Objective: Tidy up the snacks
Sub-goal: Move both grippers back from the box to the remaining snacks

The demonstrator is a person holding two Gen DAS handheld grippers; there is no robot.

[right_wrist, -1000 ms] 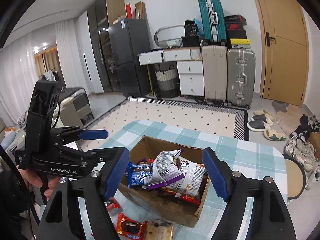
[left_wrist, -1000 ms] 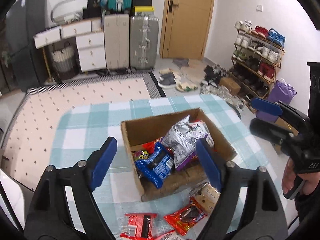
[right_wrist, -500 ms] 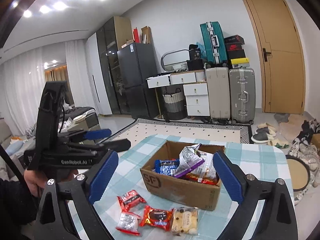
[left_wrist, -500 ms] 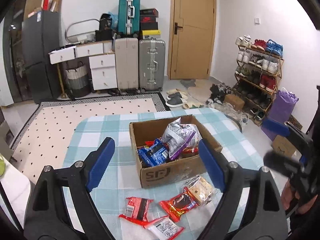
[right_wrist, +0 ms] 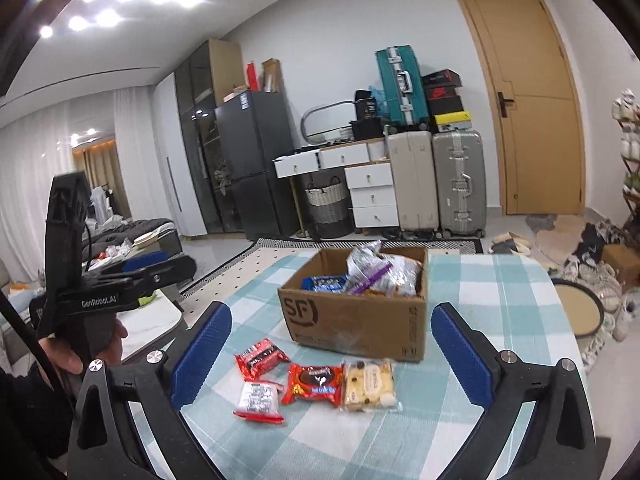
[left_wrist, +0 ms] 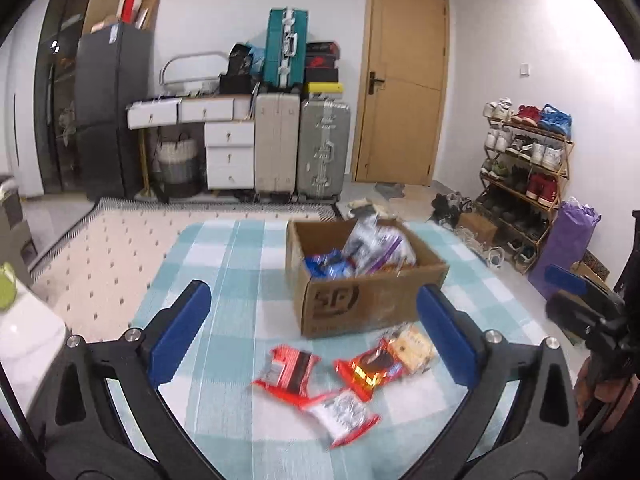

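Both claws hang wide open and empty above the table. The right gripper [right_wrist: 326, 344] and left gripper [left_wrist: 314, 330] have pulled up and back from a second ago, when they hovered close over the box.

Nearest, on the teal and white checked tablecloth [right_wrist: 500, 320], four loose snacks lie in a cluster: a white foil packet with red edges [right_wrist: 258, 398], a red wrapped chocolate cake [right_wrist: 314, 384], a clear pack of pale biscuits [right_wrist: 370, 386] and a small red wrapper [right_wrist: 261, 353].

Just behind them stands the open brown cardboard box [right_wrist: 356, 320], already holding a blue packet [right_wrist: 325, 283] and a silver and purple crisp bag [right_wrist: 370, 268].

The retreat suggests one drop is finished; four snacks remain to collect.
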